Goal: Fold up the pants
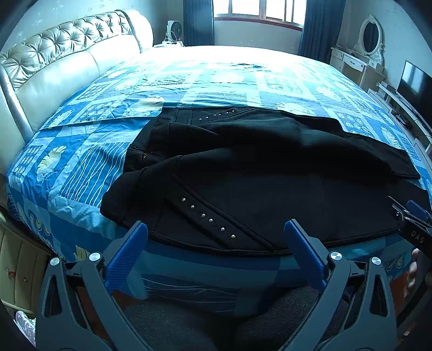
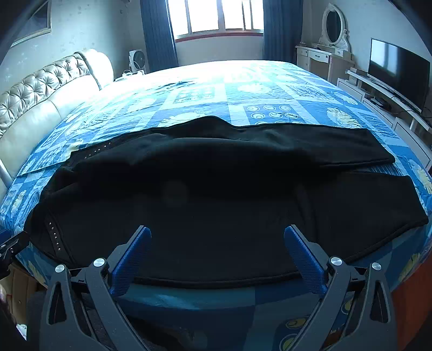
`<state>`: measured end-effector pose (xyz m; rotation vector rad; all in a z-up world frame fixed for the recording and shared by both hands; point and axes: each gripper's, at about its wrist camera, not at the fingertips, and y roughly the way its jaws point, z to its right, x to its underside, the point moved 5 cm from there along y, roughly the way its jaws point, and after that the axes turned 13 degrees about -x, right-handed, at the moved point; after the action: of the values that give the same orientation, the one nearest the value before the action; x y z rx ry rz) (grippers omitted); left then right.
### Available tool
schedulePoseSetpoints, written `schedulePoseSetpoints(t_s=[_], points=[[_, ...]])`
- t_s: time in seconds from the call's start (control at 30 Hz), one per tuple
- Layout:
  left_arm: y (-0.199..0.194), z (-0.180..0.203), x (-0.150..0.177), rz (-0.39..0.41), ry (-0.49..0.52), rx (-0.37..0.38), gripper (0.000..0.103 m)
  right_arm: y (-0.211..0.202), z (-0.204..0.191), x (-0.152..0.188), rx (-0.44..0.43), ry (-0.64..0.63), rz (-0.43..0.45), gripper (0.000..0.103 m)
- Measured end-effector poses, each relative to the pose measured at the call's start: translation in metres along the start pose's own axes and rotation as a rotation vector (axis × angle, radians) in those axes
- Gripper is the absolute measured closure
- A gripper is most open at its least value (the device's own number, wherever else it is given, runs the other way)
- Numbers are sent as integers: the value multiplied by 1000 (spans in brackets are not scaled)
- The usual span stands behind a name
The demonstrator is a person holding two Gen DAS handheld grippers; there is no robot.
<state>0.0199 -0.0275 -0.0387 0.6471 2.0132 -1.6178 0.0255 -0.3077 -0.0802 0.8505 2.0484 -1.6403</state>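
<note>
Black pants (image 1: pixel 270 189) with rows of small metal studs lie spread across the near part of a bed, waist to the left, both legs running right. In the right wrist view the pants (image 2: pixel 216 194) fill the middle, the two leg ends lying at the right. My left gripper (image 1: pixel 216 229) hovers open over the near hem by the waist, nothing between its blue fingers (image 1: pixel 127 259). My right gripper (image 2: pixel 217 235) is open too, above the near leg's edge, its pads (image 2: pixel 302 259) apart. The right gripper's tip (image 1: pixel 410 218) shows at the left view's right edge.
The bed carries a blue patterned quilt (image 2: pixel 243 94) and a tufted cream headboard (image 1: pixel 54 62) on the left. A dresser with an oval mirror (image 2: pixel 332 29) and a TV (image 2: pixel 397 70) on a low stand line the right wall. A window (image 2: pixel 216 16) is behind.
</note>
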Motion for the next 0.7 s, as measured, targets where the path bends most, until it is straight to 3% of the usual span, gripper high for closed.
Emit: schedulePoseSetpoints(t_s=[0.7], points=[[0,-2,1,6,7,-18,2,2,0,3,2,3,-15,5]])
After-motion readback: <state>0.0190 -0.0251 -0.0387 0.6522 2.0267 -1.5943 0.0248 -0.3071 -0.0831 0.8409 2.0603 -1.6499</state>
